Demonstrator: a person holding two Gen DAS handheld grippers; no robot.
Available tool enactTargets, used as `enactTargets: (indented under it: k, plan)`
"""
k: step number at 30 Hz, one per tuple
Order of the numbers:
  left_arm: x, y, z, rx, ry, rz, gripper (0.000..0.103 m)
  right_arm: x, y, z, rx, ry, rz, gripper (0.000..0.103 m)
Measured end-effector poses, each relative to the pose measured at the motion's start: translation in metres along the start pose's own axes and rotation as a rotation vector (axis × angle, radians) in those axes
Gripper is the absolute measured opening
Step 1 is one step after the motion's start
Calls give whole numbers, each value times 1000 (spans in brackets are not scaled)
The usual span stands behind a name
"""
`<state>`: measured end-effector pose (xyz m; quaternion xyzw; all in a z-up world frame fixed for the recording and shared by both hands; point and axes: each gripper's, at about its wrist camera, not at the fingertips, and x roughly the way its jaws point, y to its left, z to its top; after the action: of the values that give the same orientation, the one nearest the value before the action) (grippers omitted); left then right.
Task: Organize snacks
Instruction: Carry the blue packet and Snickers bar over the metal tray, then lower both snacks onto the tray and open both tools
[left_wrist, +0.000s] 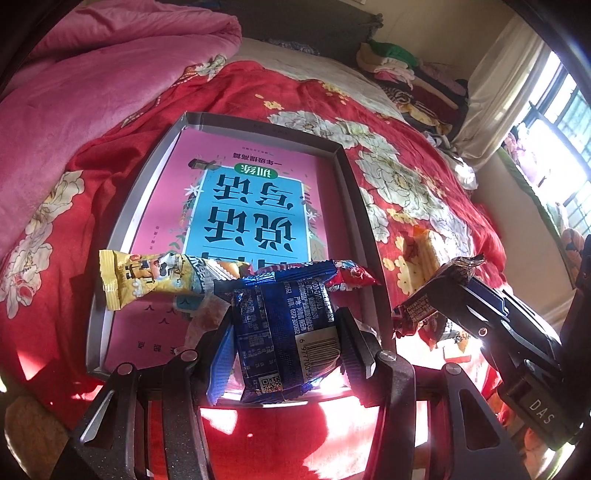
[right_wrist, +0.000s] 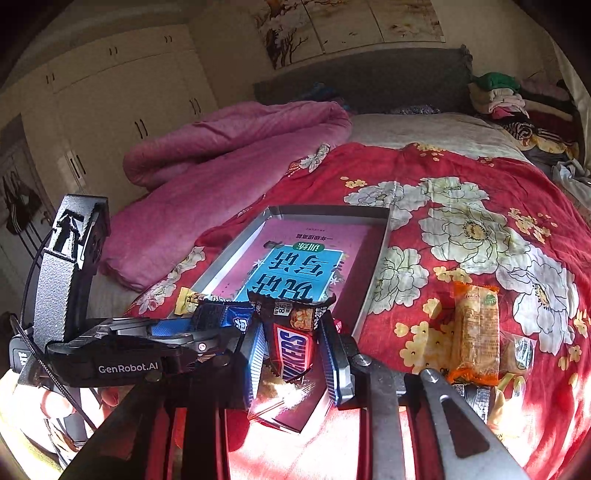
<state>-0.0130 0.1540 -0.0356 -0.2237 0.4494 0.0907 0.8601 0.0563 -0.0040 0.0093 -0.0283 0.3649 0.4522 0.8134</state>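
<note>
Both hands are loaded and closing in on the tray (left_wrist: 125, 206), the shallow grey box lying on the red floral bedspread (right_wrist: 461, 177) with a pink book (left_wrist: 251, 206) flat on its floor. The left gripper (left_wrist: 284, 332) has its fingers clamped on a blue snack packet (left_wrist: 288, 325), barcode side up, hanging over the tray's near end. The right gripper (right_wrist: 291, 350) pinches a Snickers bar (right_wrist: 293, 343) with narrow fingers, just beside the tray's near right corner. And what's already in? A yellow-wrapped snack (left_wrist: 147, 280) lies across the near end of the tray, with a red-wrapped one (left_wrist: 354, 277) just past the blue packet, so the sorting looks under way but far from finished. Out on the bedspread to the right an orange-wrapped biscuit bar (right_wrist: 474, 332) waits, with a small clear packet (right_wrist: 519, 354) touching its side and more wrappers nearer the bed's edge, too washed out by sunlight to tell apart. By my reckoning: two snacks placed, two in the air, several left to collect.
</note>
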Motion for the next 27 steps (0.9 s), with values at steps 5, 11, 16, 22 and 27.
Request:
enactTargets:
  k: [5, 11, 16, 22, 27]
  plan:
    - [4, -5, -2, 26, 8, 2, 53, 3, -1, -1, -6, 6, -15, 29]
    - [12, -11, -7, 43, 34, -3, 53, 9, -6, -1, 2, 15, -21, 29]
    - [15, -10, -7, 44, 40, -1, 53, 16, -7, -1, 4, 27, -14, 29]
    - [19, -5, -6, 36, 44, 14, 53, 26, -9, -3, 7, 45, -14, 30]
    - [20, -4, -5, 35, 43, 22, 53, 29, -9, -6, 6, 58, -6, 30]
